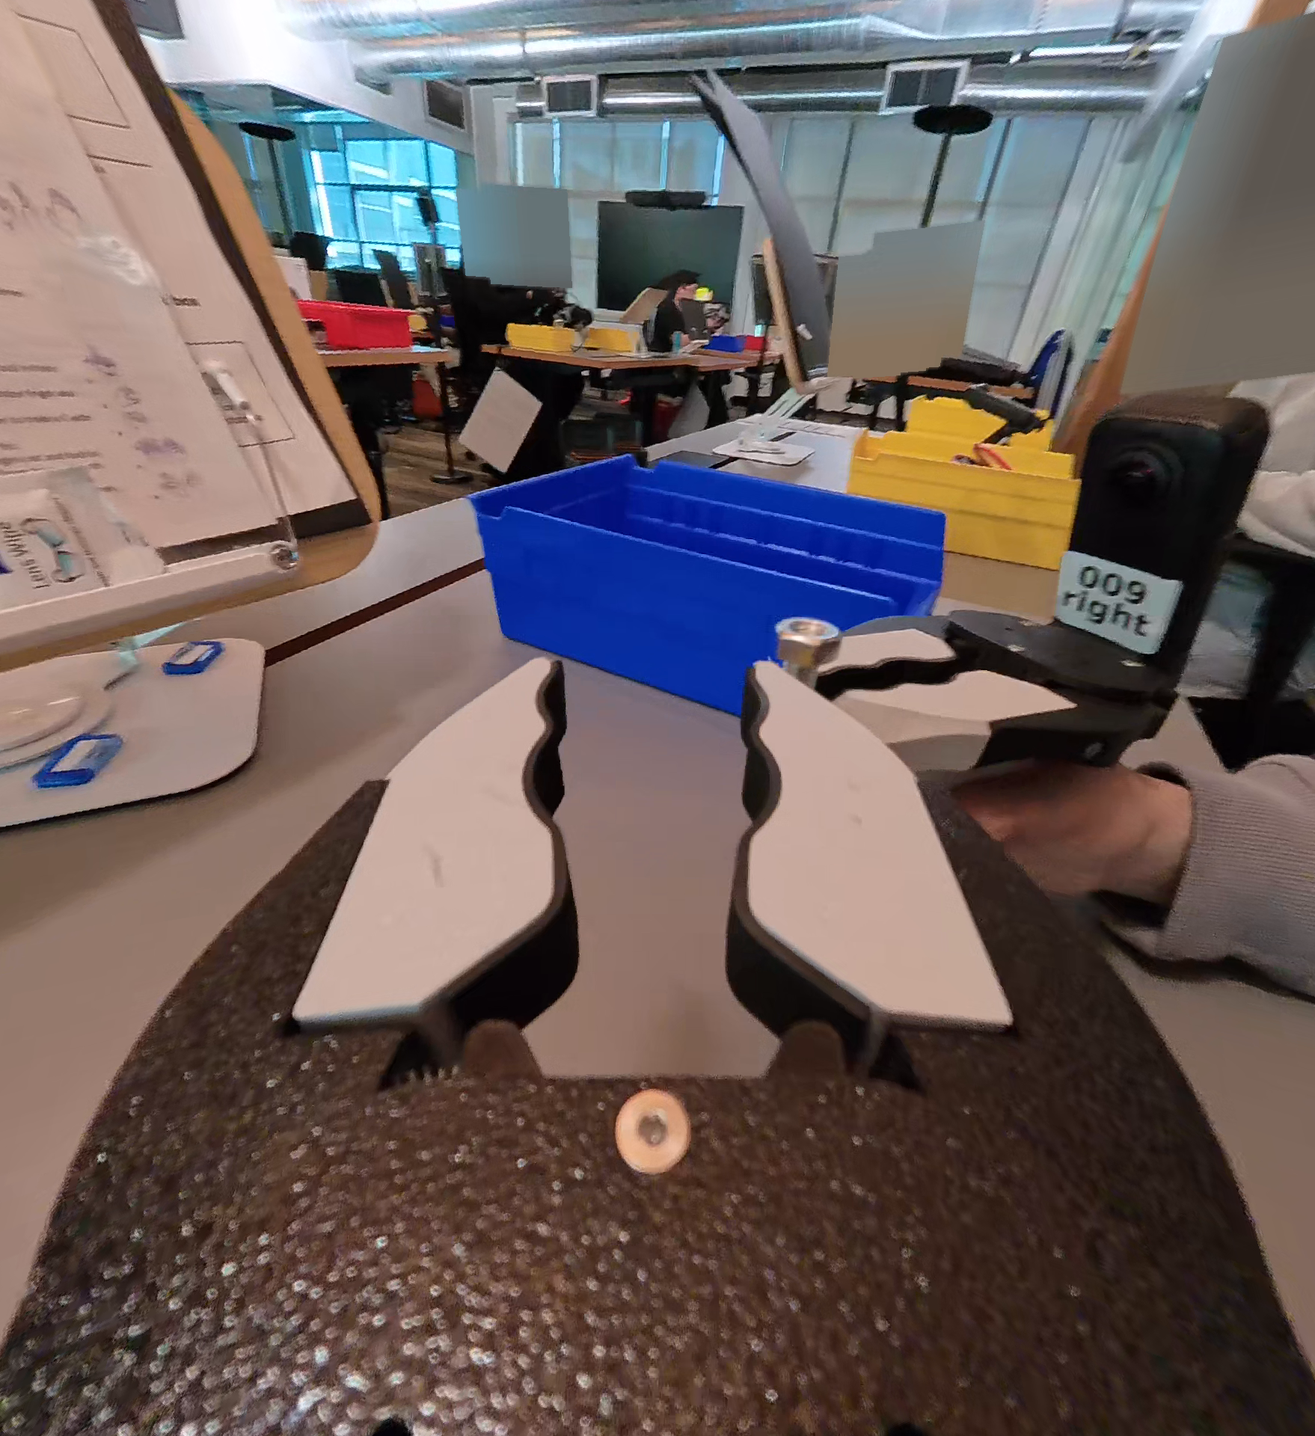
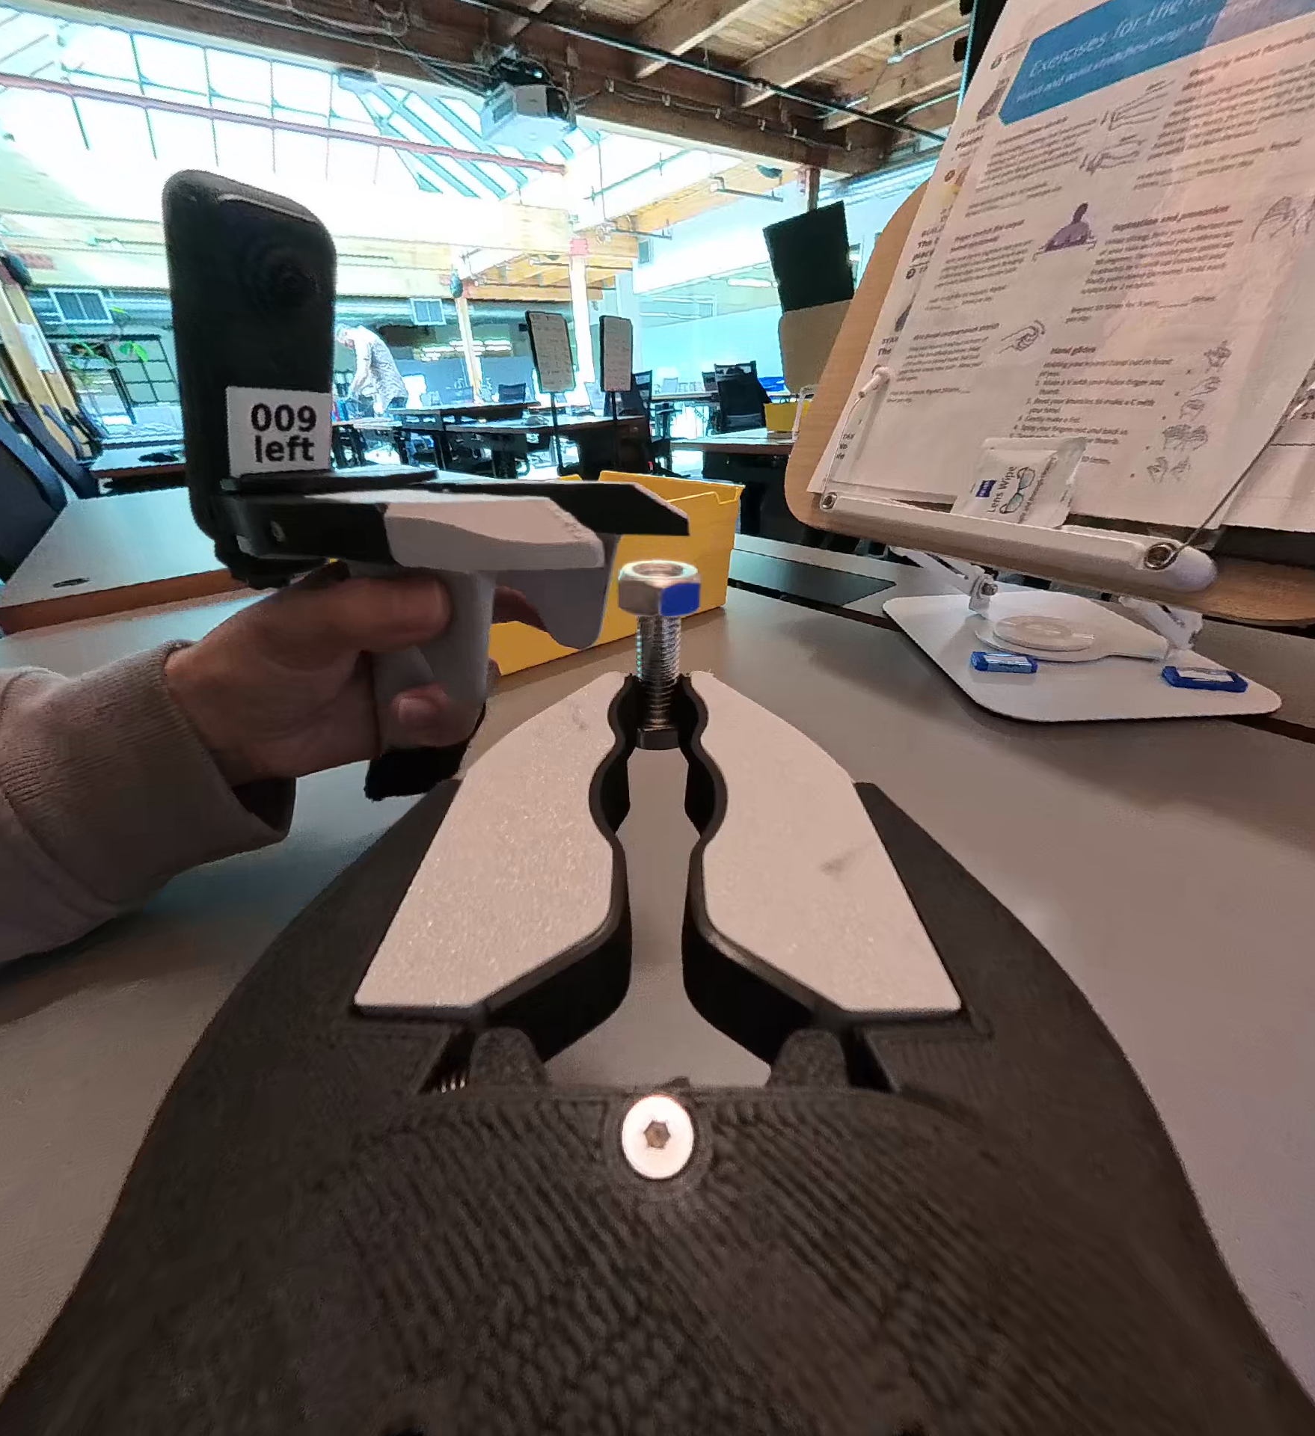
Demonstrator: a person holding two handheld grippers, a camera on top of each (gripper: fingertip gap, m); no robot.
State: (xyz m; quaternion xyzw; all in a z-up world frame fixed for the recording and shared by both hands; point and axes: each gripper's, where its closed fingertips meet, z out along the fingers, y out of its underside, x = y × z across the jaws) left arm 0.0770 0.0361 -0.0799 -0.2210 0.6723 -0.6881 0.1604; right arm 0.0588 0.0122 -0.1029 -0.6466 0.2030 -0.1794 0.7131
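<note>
Grey table [image 1: 375, 699]: blue bin [image 1: 685, 590], stand [image 2: 1066, 684].

upright silver bolt [image 2: 658, 660] with hex nut [image 2: 658, 587] at its top, lower shank clamped between right jaws

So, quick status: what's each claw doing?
Right jaws clamp upright silver threaded bolt, nut on top. Left jaws open, empty, beside it.
</note>
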